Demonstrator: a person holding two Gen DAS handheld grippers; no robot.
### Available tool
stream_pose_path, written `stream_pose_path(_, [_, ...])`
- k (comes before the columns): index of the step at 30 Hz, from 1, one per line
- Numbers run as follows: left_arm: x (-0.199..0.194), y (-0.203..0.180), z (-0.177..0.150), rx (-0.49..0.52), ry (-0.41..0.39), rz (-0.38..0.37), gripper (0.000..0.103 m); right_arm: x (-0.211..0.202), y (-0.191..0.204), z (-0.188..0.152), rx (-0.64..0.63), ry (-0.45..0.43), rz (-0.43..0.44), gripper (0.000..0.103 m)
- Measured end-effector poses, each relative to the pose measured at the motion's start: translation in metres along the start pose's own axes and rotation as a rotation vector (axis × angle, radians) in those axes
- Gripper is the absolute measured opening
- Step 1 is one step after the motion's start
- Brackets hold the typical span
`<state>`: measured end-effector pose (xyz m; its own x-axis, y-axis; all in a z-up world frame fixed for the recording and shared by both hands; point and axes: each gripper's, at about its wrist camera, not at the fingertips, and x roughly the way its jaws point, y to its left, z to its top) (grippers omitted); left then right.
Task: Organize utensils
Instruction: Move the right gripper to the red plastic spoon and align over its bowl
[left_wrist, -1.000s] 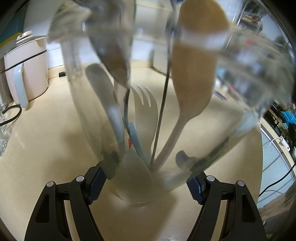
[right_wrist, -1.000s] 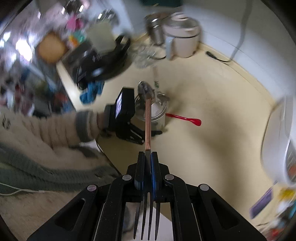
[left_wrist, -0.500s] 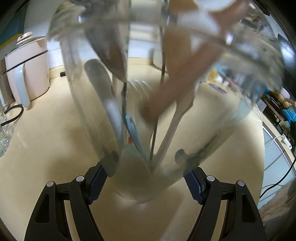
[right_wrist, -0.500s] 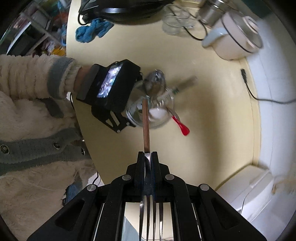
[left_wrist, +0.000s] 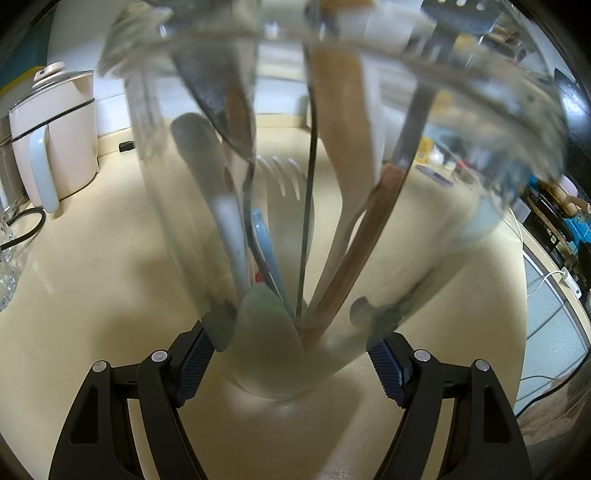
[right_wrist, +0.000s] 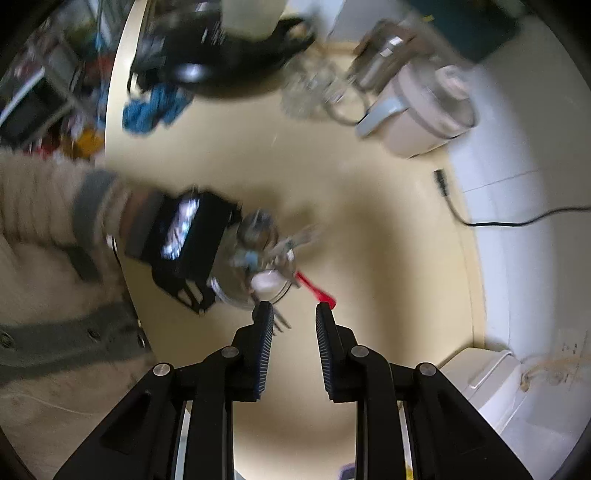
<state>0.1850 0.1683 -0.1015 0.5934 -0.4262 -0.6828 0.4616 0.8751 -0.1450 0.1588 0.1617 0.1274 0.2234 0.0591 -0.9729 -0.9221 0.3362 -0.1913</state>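
On the far left of the left wrist view a pale kettle (left_wrist: 55, 136) stands on the cream counter (left_wrist: 92, 258), well apart from the work. In the middle, the left gripper (left_wrist: 291, 360) has its two blue pads pressed to the lower sides of a clear glass jar (left_wrist: 266, 354), gripping it where it stands on the counter. Inside the jar lean, from left to right, a grey-white spoon (left_wrist: 207, 166), a white plastic fork (left_wrist: 284, 184), a thin dark rod (left_wrist: 308, 206), a wooden spoon (left_wrist: 343, 122) and a copper-handled fork (left_wrist: 373, 229) with its handle end down and its metal neck rising past the rim.

In the right wrist view the jar (right_wrist: 255, 273) sits near the counter's left edge, with the red spoon (right_wrist: 314, 288) lying on the counter touching or just beside its right side (blur hides which). The right gripper (right_wrist: 291, 314) hangs above, fingers spread wide and holding nothing.

The risks, as I judge them:
- The jar is top-heavy with long utensils; if the left grip slackens, a knock could tip it toward the near counter edge.
- Reaching for the red spoon brings the right fingers close to the protruding fork tines; catching them could lever the jar over or flick a utensil out.
- The red spoon lies flat against the counter, so a shallow pinch could slip and skid it away.
- Adding another handle to an already crowded jar could jam against those crossing at the bottom.
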Motion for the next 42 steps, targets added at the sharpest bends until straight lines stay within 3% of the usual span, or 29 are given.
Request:
stream_pose_path(4, [0.0,0.0,0.0,0.0,0.0,0.0,0.08,-0.041,-0.025,-0.016,0.116,-0.131,-0.031,0.026])
stream_pose_path(9, [0.0,0.001,0.0,-0.001,0.0,-0.001,0.08,-0.048,-0.051,-0.051,0.265,-0.206,-0.023,0.031])
stream_pose_path(11, [0.001,0.002,0.0,-0.005,0.001,-0.004,0.08,-0.029,-0.06,-0.068,0.328,-0.206,0.014,0.033])
stream_pose_path(16, [0.001,0.0,-0.001,-0.007,0.001,-0.006,0.081,0.066,-0.07,-0.106,0.414,-0.208,0.099,0.033])
stream_pose_path(21, [0.002,0.003,-0.002,-0.007,0.002,-0.003,0.081,0.177,-0.069,-0.11,0.427,-0.167,0.116,0.033])
stream_pose_path(24, [0.002,0.002,-0.005,-0.009,0.012,0.003,0.081,0.22,-0.081,-0.102,0.488,-0.17,0.161,0.033])
stream_pose_path(30, [0.001,-0.002,-0.011,-0.015,0.022,0.014,0.081,0.257,-0.092,-0.067,0.565,-0.203,0.186,0.033])
stream_pose_path(34, [-0.001,-0.003,-0.012,-0.017,0.023,0.02,0.081,0.279,-0.09,-0.052,0.578,-0.157,0.157,0.033])
stream_pose_path(35, [-0.001,-0.004,-0.013,-0.017,0.023,0.021,0.081,0.277,-0.09,-0.053,0.581,-0.182,0.152,0.033])
stream_pose_path(42, [0.0,0.004,-0.008,-0.018,0.025,0.008,0.081,0.272,-0.078,-0.083,0.602,-0.119,0.14,0.033])
